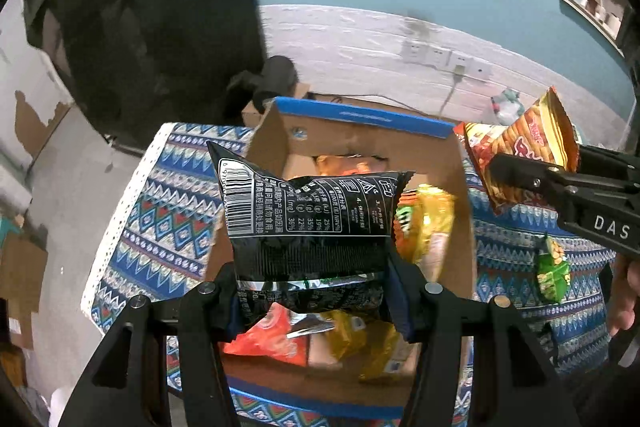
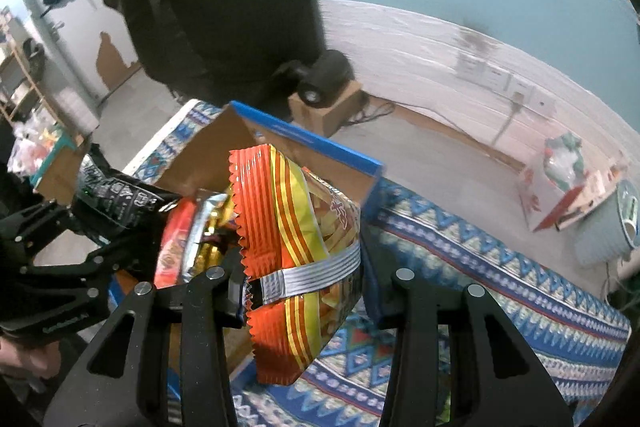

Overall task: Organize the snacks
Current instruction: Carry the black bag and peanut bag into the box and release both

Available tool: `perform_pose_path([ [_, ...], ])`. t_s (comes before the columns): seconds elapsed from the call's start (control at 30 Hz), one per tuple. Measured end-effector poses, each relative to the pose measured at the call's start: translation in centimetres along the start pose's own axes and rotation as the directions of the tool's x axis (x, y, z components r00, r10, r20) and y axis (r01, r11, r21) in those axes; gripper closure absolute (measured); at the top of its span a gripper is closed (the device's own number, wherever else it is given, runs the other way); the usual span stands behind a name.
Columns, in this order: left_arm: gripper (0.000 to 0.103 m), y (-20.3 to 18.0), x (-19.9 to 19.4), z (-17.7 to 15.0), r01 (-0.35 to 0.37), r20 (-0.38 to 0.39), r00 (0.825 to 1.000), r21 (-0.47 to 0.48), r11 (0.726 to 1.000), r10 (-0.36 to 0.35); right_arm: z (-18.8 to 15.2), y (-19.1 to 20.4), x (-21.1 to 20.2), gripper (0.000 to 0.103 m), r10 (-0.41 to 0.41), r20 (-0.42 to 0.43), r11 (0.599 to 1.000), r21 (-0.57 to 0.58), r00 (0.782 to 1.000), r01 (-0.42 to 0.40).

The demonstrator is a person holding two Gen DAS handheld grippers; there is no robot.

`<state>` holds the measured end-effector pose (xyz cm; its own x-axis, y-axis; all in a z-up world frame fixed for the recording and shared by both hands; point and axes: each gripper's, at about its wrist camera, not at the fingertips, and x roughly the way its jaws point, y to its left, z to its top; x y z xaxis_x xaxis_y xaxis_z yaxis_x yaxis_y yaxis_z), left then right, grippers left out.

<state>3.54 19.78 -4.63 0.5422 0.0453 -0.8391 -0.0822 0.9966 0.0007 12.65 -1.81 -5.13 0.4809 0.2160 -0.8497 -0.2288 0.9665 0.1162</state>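
The left tongs (image 1: 312, 291) pinch a black snack bag (image 1: 308, 223) by its lower end, holding it upright above an open cardboard box (image 1: 360, 135) with a blue rim. The box sits on a tabletop covered by a blue patterned cloth (image 1: 160, 219) and holds several packets, among them a yellow one (image 1: 428, 227) and a red one (image 1: 268, 339). The right tongs (image 2: 304, 291) pinch an orange and yellow striped snack bag (image 2: 304, 227), held in the air beside the box's right edge, over the cloth. A small green packet (image 1: 554, 271) lies on the cloth to the right of the box.
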Motion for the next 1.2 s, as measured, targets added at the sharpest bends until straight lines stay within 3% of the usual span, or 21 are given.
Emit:
perform_pose_path([
  [0.23, 0.045, 2.8, 1.4, -1.3, -0.029, -0.047, 0.999, -0.041, 0.999, 0.028, 0.3, 3.1, 2.2, 0.062, 0.035, -0.042, 0.998, -0.042, 0.999, -0.037],
  [0.43, 0.045, 3.8, 2.8, -2.0, -0.009, -0.123, 0.992, -0.085, 0.996, -0.002, 0.2, 4.6, 3.8, 0.062, 0.060, -0.084, 0.996, -0.056, 0.995, -0.064],
  [0.63, 0.033, 3.4, 2.1, -2.0, -0.059, -0.103, 0.993, -0.042, 0.997, 0.055, -0.2, 5.7, 4.7, 0.062, 0.071, -0.120, 0.994, -0.080, 0.990, -0.081],
  [1.07, 0.032, 3.5, 1.2, -1.7, -0.055, -0.089, 0.995, -0.037, 0.998, 0.052, -1.0, 6.8, 5.7, 0.061, 0.101, -0.191, 0.987, -0.102, 0.976, -0.122],
  [1.2, 0.032, 3.5, 1.2, -1.7, -0.054, -0.092, 0.994, -0.038, 0.998, 0.050, -0.9, 6.9, 5.5, 0.051, 0.094, -0.184, 0.988, -0.104, 0.978, -0.114],
])
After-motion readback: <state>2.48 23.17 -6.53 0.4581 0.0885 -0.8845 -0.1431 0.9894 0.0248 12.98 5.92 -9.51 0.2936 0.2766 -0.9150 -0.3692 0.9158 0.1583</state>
